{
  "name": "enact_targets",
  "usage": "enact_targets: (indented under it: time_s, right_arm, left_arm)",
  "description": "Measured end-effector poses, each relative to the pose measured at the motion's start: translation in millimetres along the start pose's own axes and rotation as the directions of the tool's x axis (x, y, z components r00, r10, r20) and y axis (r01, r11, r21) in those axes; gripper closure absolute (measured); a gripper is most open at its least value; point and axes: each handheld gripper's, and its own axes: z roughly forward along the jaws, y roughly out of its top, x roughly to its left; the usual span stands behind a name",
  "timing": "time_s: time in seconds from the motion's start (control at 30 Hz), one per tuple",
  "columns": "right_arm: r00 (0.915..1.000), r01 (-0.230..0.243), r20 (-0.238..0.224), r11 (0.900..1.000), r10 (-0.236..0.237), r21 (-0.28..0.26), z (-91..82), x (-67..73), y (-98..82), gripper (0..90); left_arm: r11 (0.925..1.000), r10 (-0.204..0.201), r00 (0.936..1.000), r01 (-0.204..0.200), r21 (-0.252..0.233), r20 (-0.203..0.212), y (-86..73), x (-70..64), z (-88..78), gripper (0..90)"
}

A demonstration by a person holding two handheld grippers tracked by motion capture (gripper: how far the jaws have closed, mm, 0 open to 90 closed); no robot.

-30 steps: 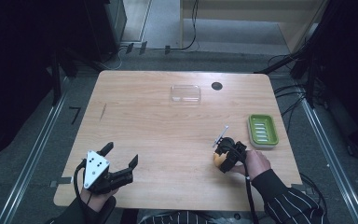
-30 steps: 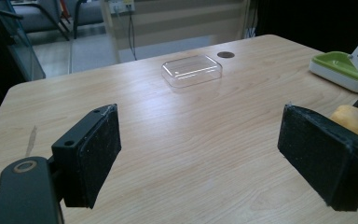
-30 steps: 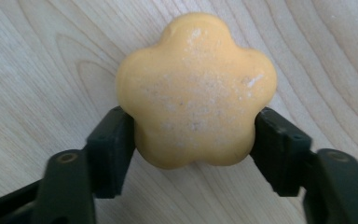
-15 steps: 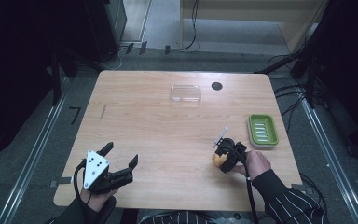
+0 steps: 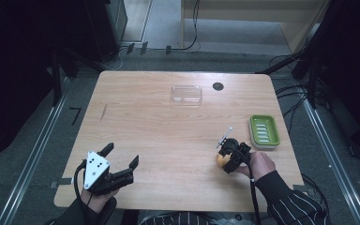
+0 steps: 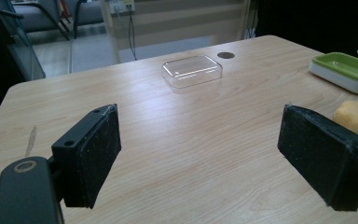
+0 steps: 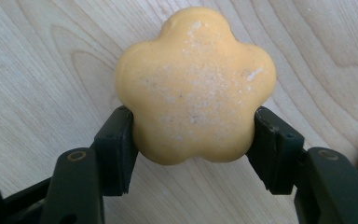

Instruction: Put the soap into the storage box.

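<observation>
Yellow flower-shaped soap [image 7: 194, 86] half-hidden in clamped right tongs [image 5: 228, 157]; left tongs [image 5: 122, 161] agape.

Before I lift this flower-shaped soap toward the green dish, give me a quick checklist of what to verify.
1. Right hand-held gripper shut on the orange flower soap, a jaw pressing each side: ok.
2. Soap seated deep in the jaws: not ok, only its lower part is pinched.
3. Green soap dish empty and upright: ok.
4. Bare table between soap and dish: ok.
5. Left hand-held gripper open and well away: ok.
6. Clear lid out of the way at the far edge: ok.
</observation>
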Motion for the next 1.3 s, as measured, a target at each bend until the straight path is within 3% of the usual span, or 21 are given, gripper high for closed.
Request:
enact_targets:
  time_s: [0.67, 1.1, 1.3]
  right_arm:
    - [0.9977, -0.063, 0.024, 0.998, 0.064, -0.011, -7.8, -16.5, -14.7, 40.2]
    - [0.9914, -0.123, 0.045, 0.992, 0.123, -0.006, -9.2, -31.0, -25.1, 40.2]
    - [0.9901, -0.128, 0.057, 0.992, 0.128, -0.007, -11.1, -35.5, -28.5, 40.2]
  left_arm:
    - [1.0000, -0.002, 1.0000, 0.002, 0.001, 0.000, 0.1, 0.2, 0.0, 13.7]
    - [1.0000, -0.002, 1.0000, 0.002, 0.000, 0.000, 0.0, 0.4, -0.1, 13.7]
    - [1.0000, -0.002, 1.0000, 0.002, 0.000, 0.001, 0.0, 0.4, -0.1, 13.7]
